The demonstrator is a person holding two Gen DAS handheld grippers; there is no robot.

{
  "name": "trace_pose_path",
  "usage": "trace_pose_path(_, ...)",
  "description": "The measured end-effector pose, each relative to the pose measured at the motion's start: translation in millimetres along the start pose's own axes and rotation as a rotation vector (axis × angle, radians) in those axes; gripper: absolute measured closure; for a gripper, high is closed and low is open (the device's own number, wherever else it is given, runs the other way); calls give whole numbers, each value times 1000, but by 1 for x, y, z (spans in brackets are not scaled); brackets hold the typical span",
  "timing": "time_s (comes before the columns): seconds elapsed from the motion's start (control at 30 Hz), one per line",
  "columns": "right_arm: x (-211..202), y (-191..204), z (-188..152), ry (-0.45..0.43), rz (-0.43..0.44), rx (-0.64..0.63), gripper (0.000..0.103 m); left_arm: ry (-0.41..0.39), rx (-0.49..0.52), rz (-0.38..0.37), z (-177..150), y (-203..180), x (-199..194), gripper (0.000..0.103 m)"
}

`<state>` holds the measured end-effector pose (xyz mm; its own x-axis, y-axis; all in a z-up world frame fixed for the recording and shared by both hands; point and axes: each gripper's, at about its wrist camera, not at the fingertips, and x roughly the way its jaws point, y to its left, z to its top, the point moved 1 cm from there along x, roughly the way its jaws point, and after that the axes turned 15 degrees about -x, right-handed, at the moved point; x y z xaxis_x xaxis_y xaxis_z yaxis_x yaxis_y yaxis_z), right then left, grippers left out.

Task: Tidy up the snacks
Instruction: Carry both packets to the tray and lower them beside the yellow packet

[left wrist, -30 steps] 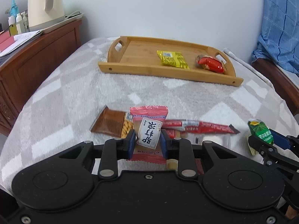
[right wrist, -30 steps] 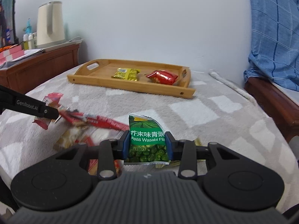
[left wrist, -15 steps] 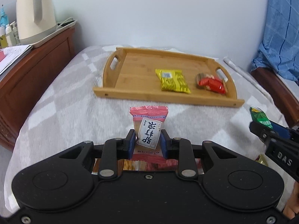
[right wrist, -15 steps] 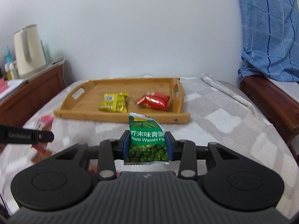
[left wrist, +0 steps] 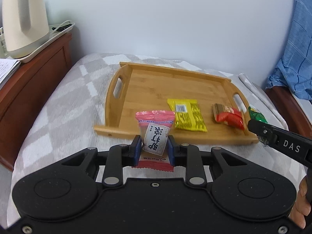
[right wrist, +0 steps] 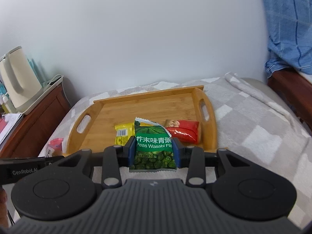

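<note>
The left gripper [left wrist: 154, 148] pinches a pink packet [left wrist: 155, 134] upright – long axis vertical – before the tray [left wrist: 148, 81]; the right gripper [right wrist: 154, 152] clamps a green packet [right wrist: 154, 146], upright too, above the tray's near rim.

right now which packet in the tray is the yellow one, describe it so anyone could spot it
Find the wooden tray on the grey checked blanket. Two packets lie flat near its front rim. The yellow packet is the left one, with a white barcode label at its top; its neighbour, the red packet, sits by the right handle.
</note>
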<state>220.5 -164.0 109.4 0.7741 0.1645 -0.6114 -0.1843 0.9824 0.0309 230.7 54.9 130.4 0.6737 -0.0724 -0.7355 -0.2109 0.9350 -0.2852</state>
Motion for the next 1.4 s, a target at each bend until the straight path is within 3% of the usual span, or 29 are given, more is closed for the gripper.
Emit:
trace_pose_path(0.27,48,-9,31,86,41,43,61,47,-56,-30,40,0,41,77)
trace_pose_path(0.57,102,-13,53,181,79,81,61,85,-66,-18,58,2,88,77)
trace_pose_path(1.0,151,-13,40,229,90,195,61,106,-121,-27,61,11,133,77)
trace_pose_path(1.4,159,-4,32,232,47,130,61,106,-106,-37,55,7,145,77)
